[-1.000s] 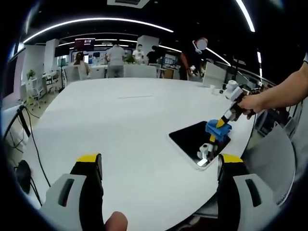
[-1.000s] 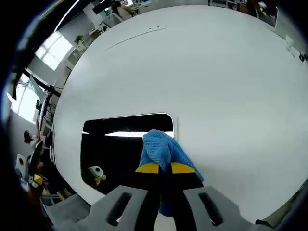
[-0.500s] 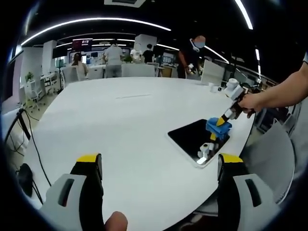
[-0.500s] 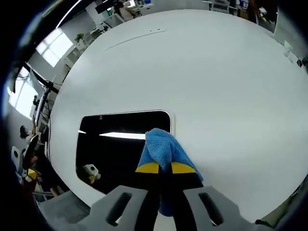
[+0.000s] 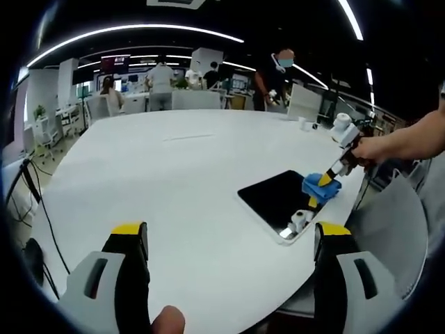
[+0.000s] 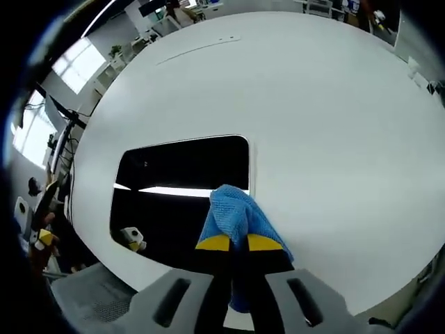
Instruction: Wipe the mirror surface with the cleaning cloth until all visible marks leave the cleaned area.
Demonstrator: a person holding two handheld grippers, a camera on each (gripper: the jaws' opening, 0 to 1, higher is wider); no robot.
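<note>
The mirror [image 6: 184, 188] lies flat on the big white table [image 6: 327, 104], a dark rectangle with rounded corners and a pale border, close to the table's near edge in the right gripper view; its glass reflects a bright strip of ceiling light and a small white and yellow shape that looks like a gripper's reflection. The blue cleaning cloth [image 6: 233, 216] is bunched up and pinched between the yellow-tipped jaws of the right gripper [image 6: 233, 243], which are pressed together on it with no gap showing, and the cloth sits over the mirror's edge near one corner (whether it actually presses on the glass I cannot tell). In the left gripper view the same mirror [image 5: 278, 198] lies toward the right side of the table [image 5: 174, 181], with the cloth [image 5: 321, 186] at its far right edge, held by the right gripper [image 5: 327, 177] in a person's hand [image 5: 368, 149] reaching in from the right. The left gripper [image 5: 226, 233] hangs over bare tabletop well apart from the mirror, its two jaws spread wide with nothing between them. Beyond the table is an open office with several people standing in the background and long light strips on a dark ceiling.
</note>
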